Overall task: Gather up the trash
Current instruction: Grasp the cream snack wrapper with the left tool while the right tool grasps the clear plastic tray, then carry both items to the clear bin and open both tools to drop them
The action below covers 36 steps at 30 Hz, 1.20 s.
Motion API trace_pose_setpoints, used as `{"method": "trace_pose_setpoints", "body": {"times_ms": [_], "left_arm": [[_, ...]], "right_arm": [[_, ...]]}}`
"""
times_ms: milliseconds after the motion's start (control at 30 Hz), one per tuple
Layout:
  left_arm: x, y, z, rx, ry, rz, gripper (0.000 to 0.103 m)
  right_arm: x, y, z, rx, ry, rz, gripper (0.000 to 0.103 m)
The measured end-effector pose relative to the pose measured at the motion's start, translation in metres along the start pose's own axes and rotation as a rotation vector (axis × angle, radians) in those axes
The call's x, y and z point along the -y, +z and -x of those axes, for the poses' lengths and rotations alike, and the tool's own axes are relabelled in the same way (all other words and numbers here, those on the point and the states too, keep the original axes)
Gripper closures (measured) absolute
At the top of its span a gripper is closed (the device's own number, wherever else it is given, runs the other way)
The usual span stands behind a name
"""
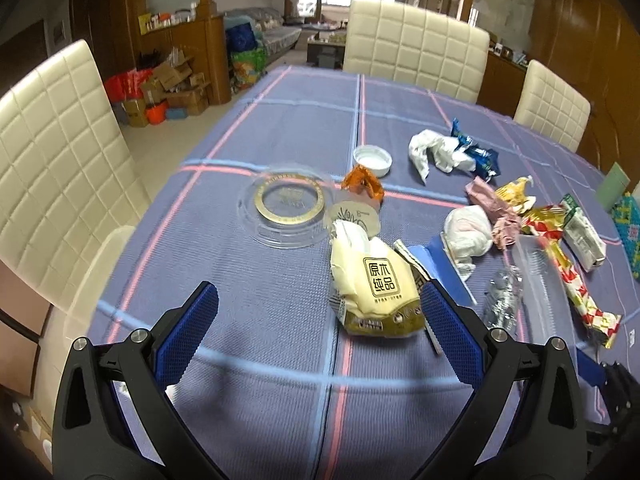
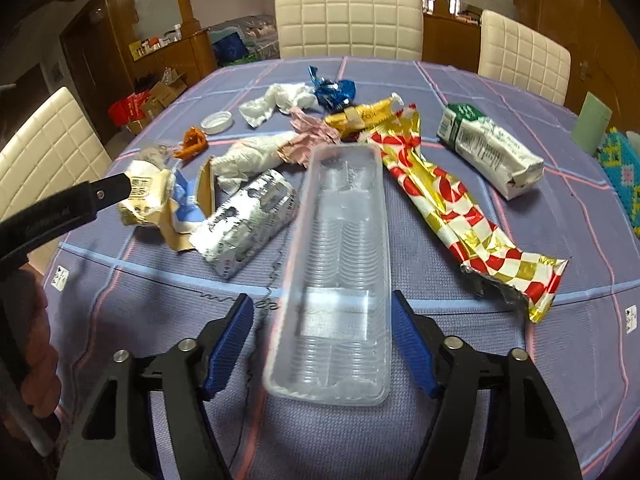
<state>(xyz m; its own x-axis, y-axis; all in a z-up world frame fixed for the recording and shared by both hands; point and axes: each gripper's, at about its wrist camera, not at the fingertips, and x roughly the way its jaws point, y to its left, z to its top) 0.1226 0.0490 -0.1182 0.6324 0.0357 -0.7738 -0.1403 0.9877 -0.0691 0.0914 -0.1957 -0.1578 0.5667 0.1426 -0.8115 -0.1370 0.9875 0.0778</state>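
On the left, the left gripper has its jaws spread wide, with the cream wrapper lying near its right finger on the blue tablecloth. To the right, the right gripper stands with jaws apart around the clear plastic tray, not pressing it.

Print on the cream wrapper is too small to read; the left gripper partly hides it

The left gripper hangs over the checked surface, jaws wide apart, a cream tissue pack just inside the right jaw; a clear round lid lies at eleven o'clock
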Motion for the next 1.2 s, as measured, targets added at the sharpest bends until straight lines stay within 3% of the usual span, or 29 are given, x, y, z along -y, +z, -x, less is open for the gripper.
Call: {"method": "trace_pose_setpoints", "body": {"times_ms": [133, 200, 267, 367, 633, 733, 867, 967, 1200], "left_arm": [[0.002, 0.000, -0.019, -0.060, -0.034, -0.006, 0.018], [-0.001, 0.000, -0.021, -0.068, -0.089, 0.012, 0.026], [-0.003, 0.001, -0.019, -0.070, -0.151, 0.024, 0.055], [-0.006, 0.002, -0.012, -0.073, -0.191, 0.025, 0.068], [-0.023, 0.001, 0.028, 0.009, -0.213, -0.006, 0.077], [-0.043, 0.001, 0.048, 0.078, -0.142, -0.017, 0.077], [-0.086, 0.003, 0.062, 0.132, -0.020, 0.022, 0.077], [-0.125, -0.002, 0.064, 0.120, 0.048, 0.081, 0.077], [-0.203, -0.022, 0.067, 0.075, 0.164, 0.181, 0.077]], "right_arm": [[0.000, 0.003, -0.002, 0.017, -0.016, 0.011, 0.054], [0.001, 0.004, -0.003, 0.028, -0.008, -0.004, 0.059], [0.001, 0.005, -0.002, 0.037, -0.009, -0.006, 0.061], [0.000, 0.008, 0.003, 0.067, -0.029, 0.001, 0.063], [-0.018, 0.022, 0.033, 0.183, -0.055, 0.054, 0.063], [-0.043, 0.027, 0.043, 0.227, -0.023, 0.144, 0.062], [-0.086, 0.037, 0.042, 0.221, 0.089, 0.253, 0.062], [-0.127, 0.044, 0.032, 0.185, 0.199, 0.336, 0.062], [-0.220, 0.055, 0.012, 0.162, 0.350, 0.488, 0.062]]}}
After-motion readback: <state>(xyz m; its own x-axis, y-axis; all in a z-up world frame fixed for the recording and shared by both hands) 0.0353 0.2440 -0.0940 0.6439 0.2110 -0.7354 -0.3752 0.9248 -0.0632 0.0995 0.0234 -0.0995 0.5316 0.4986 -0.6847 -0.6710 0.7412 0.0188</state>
